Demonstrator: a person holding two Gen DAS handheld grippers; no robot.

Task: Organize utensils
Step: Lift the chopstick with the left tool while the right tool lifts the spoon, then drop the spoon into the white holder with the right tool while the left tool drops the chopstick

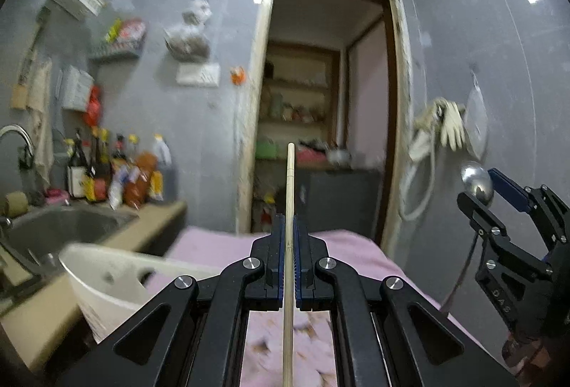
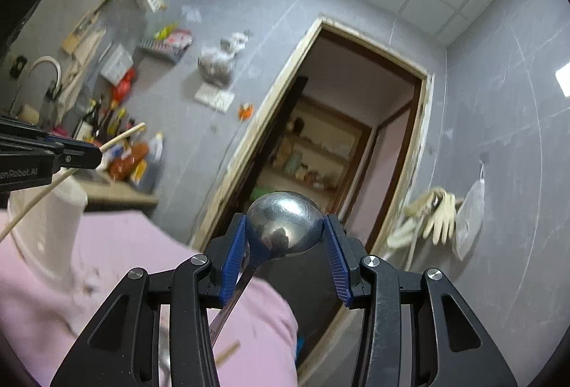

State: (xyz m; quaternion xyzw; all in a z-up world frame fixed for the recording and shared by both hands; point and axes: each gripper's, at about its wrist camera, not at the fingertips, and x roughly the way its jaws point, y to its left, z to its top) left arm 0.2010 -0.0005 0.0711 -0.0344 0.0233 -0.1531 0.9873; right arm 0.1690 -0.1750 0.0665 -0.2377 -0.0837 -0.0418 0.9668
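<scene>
The left gripper (image 1: 289, 234) is clamping fully down on a chopstick (image 1: 289, 194), pads pressing its shaft from both sides, the tip sticking forward and the long end running back under the camera. The right gripper (image 2: 285, 237) is standing partly open around a spoon (image 2: 285, 223), its blue pads (image 2: 233, 255) squeezing the metal bowl at its two edges while the handle is slanting down and back between the fingers. Both are being held up in the air, pointing roughly level toward the doorway (image 1: 331, 109)

Just below and left of the left gripper, a white holder (image 1: 107, 283) is standing at the edge of the pink cloth (image 1: 356, 251) that is covering the worktop; beyond it are the sink (image 1: 60, 230) and a row of bottles (image 1: 107, 173). The holder is looking like the likely place for both utensils, though that is a guess

To do this step well, the chopstick wants tipping until its long end is hanging over the holder's mouth, then lowering inside before letting go. The spoon is being gripped by its rounded bowl, a slippery hold, so it is worth keeping it steady, bringing it handle-first over the holder, and keeping the two grippers from crowding each other above the rim
</scene>
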